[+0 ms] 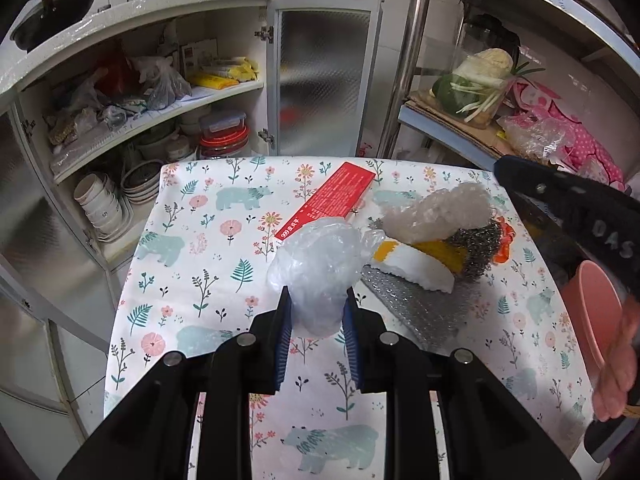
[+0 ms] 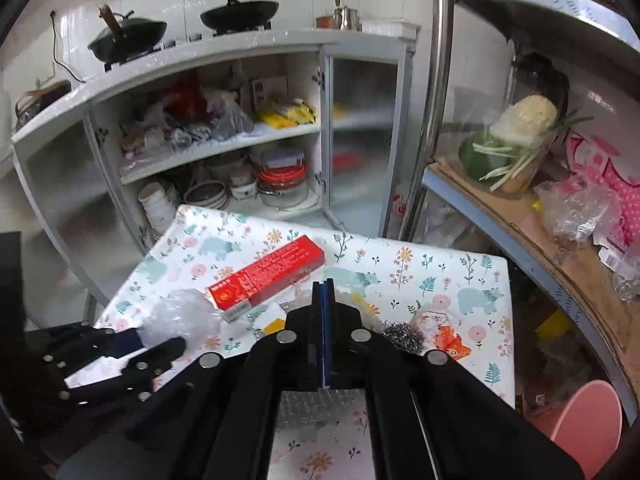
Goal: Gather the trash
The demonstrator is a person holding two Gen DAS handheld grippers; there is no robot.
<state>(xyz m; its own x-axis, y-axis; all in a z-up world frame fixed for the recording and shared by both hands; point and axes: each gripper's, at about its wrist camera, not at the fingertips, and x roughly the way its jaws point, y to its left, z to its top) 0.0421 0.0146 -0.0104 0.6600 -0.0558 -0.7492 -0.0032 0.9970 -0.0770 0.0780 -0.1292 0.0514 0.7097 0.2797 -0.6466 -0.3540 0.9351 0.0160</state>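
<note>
My left gripper is shut on a crumpled clear plastic bag, held just above the floral table; the bag also shows in the right wrist view. Beyond it lie a red box, a second crumpled clear plastic wrap, a yellow-white sponge, a steel scourer and a silver bubble-wrap sheet. My right gripper is shut with nothing between its fingers, above the bubble wrap and near the scourer and red box.
A pink bin stands on the floor right of the table; it also shows in the left wrist view. An orange wrapper lies by the scourer. An open cupboard with dishes is behind the table, a metal shelf at right.
</note>
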